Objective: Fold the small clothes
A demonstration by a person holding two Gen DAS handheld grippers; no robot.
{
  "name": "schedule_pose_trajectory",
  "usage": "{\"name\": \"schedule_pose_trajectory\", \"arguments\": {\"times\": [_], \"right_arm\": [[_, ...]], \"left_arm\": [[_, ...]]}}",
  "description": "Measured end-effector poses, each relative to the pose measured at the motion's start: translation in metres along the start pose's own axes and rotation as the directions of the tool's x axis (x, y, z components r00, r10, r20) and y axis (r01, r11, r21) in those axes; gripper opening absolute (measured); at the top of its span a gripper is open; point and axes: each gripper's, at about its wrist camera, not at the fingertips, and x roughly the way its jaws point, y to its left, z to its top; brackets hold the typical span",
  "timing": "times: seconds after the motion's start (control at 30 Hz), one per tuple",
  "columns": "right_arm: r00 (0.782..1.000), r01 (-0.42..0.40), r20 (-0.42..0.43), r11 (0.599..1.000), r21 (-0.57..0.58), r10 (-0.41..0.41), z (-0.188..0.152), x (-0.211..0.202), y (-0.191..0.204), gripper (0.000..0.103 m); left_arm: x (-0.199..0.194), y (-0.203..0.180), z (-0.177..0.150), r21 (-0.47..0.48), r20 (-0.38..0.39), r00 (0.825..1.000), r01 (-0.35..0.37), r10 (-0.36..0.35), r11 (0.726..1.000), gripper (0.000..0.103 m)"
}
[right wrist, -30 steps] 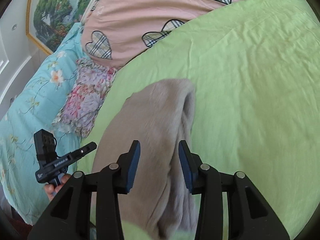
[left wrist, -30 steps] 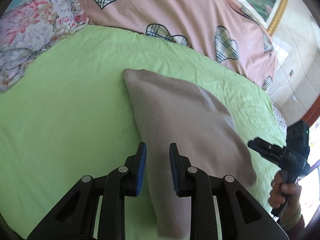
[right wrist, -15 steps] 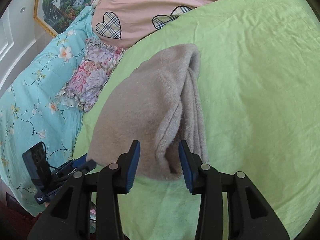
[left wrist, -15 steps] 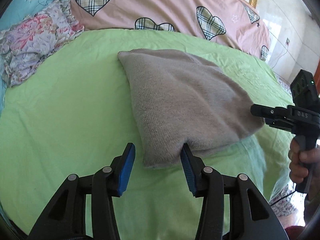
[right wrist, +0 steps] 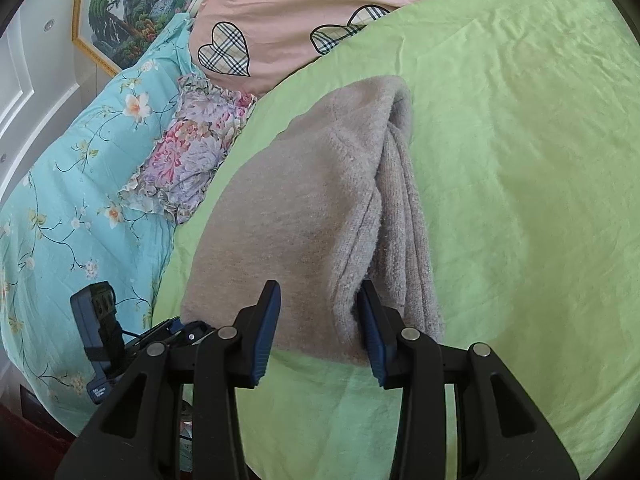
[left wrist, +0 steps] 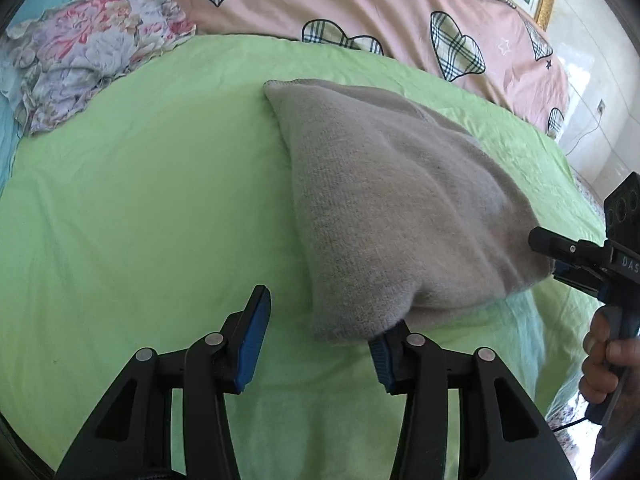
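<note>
Folded beige sweater (left wrist: 400, 208) lying on the green bed sheet (left wrist: 140, 200), its near corners at the tips of the left tool (left wrist: 316, 340) and right tool (right wrist: 320, 332), both released, the left's jaws just closing slightly, so the fold settles flat.

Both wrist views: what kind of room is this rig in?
Most likely a home bedroom. The work surface is a bed with a light green sheet, a pink duvet with plaid hearts and a floral ruffled pillow at its head, and a gold-framed landscape painting on the wall.
</note>
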Motion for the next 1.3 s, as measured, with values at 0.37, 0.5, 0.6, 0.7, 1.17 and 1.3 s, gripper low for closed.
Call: {"name": "schedule_pose_trajectory", "arguments": {"times": [0.37,0.5,0.6,0.7,1.17,1.3], "right_arm": [[0.997,-0.04,0.065,0.997,-0.066,0.044,0.024,-0.027,0.02,0.006],[0.995,0.036,0.099,0.99,-0.138,-0.022,0.033,-0.056,0.023,0.005],[0.992,0.125,0.014,0.987,-0.102,-0.124,0.02,-0.032,-0.002,0.005],[0.985,0.17,-0.024,0.981,-0.091,-0.172,0.007,-0.01,-0.016,0.005],[0.955,0.284,-0.054,0.951,-0.122,-0.292,0.001,0.005,-0.02,0.007],[0.958,0.265,-0.089,0.961,-0.078,-0.271,0.002,-0.009,-0.023,0.029]], "left_arm": [[-0.001,-0.014,0.003,0.04,-0.015,0.994,-0.107,0.107,0.993,0.014],[-0.01,-0.028,0.001,0.051,-0.014,0.992,-0.122,0.123,0.991,0.011],[-0.002,-0.031,-0.004,0.051,-0.052,0.988,-0.144,0.146,0.988,0.01],[0.006,-0.02,-0.009,0.003,-0.095,0.988,-0.118,0.118,0.993,0.01],[0.001,-0.009,-0.014,-0.012,-0.112,0.993,-0.028,0.027,1.0,0.015],[-0.021,0.002,-0.02,0.012,-0.108,0.994,0.008,-0.006,1.0,0.014]]}}
